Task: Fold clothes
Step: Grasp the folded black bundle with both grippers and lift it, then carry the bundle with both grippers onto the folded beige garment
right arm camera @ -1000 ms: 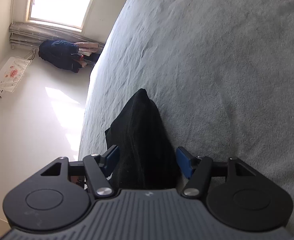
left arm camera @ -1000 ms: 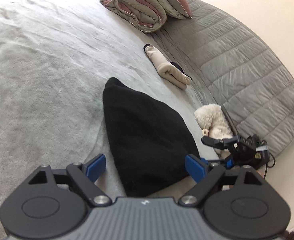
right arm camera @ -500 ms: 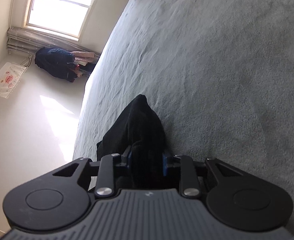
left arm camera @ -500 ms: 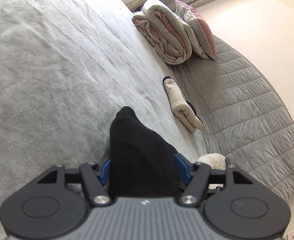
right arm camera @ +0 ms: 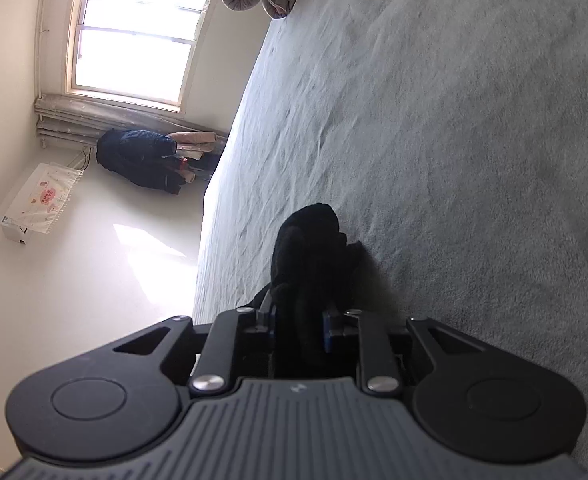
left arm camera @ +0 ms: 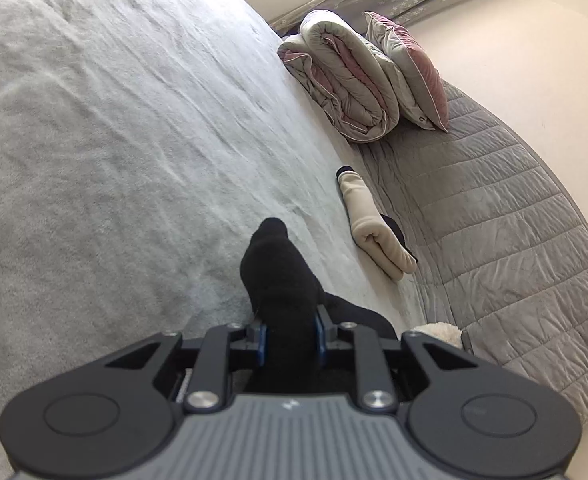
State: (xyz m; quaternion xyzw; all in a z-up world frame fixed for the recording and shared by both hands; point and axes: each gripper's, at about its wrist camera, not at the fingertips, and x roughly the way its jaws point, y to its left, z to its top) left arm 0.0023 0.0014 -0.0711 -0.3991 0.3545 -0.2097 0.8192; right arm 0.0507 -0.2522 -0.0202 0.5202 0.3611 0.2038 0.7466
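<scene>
Black garment [left arm camera: 282, 276] on the grey bed [left arm camera: 114, 128], near the bed's edge, bunched up between my two grippers — an end in each, I judge so I can lift and spread it before the first fold. Left gripper [left arm camera: 290, 334]: jaws closing, blue pads pressed on a thick wad of the cloth, which runs off toward 12 o'clock. Right gripper [right arm camera: 299, 330]: jaws narrow, clamped on another gathered wad. A rolled cream piece [left arm camera: 374, 232] lies at 2 o'clock in the left view, well apart — probably done already.
</scene>
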